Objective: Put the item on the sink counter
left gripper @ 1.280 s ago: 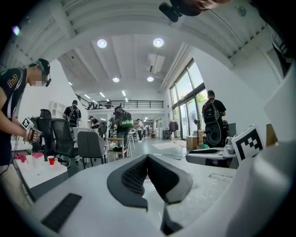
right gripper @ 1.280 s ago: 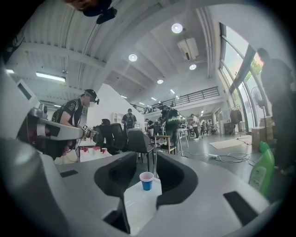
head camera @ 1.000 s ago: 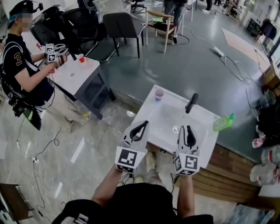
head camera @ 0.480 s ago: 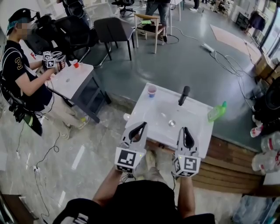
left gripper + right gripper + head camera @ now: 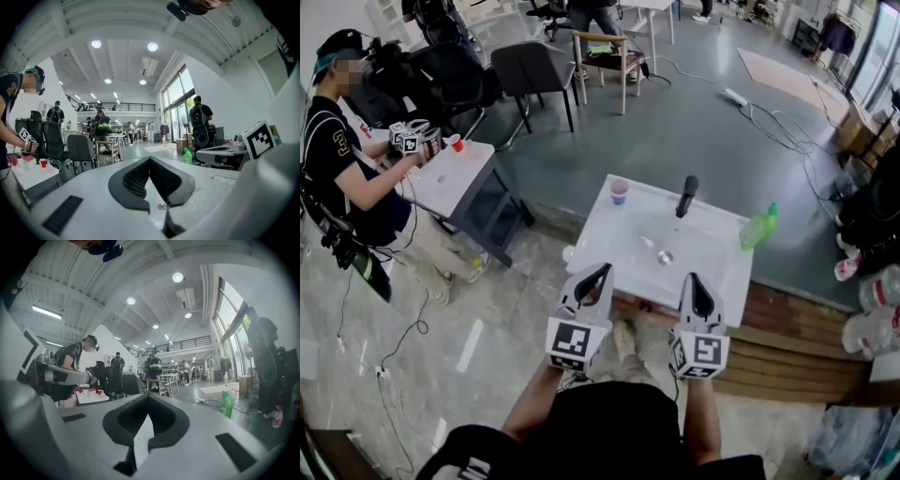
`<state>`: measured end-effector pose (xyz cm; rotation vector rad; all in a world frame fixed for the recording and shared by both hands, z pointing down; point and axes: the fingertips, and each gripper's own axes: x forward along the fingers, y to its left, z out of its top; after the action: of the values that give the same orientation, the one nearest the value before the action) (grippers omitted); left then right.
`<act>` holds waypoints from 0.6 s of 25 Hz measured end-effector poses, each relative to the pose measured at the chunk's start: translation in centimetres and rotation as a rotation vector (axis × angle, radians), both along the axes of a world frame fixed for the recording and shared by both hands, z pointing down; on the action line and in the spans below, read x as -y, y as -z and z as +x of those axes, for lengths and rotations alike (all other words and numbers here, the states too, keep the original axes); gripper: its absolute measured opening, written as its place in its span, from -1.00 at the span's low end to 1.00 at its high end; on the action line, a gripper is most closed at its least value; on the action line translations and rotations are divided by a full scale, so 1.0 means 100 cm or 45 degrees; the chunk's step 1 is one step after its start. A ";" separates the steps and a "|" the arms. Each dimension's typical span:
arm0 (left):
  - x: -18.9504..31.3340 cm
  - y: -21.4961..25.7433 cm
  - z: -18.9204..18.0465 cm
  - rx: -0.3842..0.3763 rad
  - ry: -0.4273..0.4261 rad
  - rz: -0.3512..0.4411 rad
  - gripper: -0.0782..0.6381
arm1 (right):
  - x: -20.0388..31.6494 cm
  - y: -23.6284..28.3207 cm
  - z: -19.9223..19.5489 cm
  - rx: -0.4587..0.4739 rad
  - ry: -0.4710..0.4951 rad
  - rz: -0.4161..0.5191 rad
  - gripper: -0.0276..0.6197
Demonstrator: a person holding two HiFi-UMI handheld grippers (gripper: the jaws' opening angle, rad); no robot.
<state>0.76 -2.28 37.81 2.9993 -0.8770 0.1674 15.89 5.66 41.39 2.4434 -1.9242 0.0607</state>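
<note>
Saw both grippers held side by side at the near edge of the sink counter, pointing roughly level toward it. Read the left gripper in its own view as jaws together, tips meeting, nothing between them. Read the right gripper the same way in its own view: jaws had just been closing, now pads together, nothing between them. Touched nothing on the counter with either one.

Spotted two loose things on the counter. Found a cup upright at the far left corner. Found a green bottle tilted at the far right edge, also visible from the right gripper view and the left gripper view. Could not tell which of the two was the item; noted both well apart from the grippers. Noted a black faucet upright at the back of the basin, between cup and bottle.

Saw another person off to the left at a small white table, with a red cup on it.
</note>
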 end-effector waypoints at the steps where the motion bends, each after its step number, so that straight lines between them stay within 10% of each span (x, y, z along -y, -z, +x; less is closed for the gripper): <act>1: -0.001 0.000 0.000 0.000 0.000 0.002 -0.77 | -0.001 0.001 -0.001 0.003 -0.002 0.000 -0.91; 15: 0.002 -0.003 0.001 0.006 0.012 -0.006 -0.77 | 0.002 -0.001 0.000 -0.003 0.030 0.013 -0.92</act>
<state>0.81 -2.49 38.12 2.9914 -0.8896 0.1763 15.94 5.45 41.49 2.4252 -1.9572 0.0477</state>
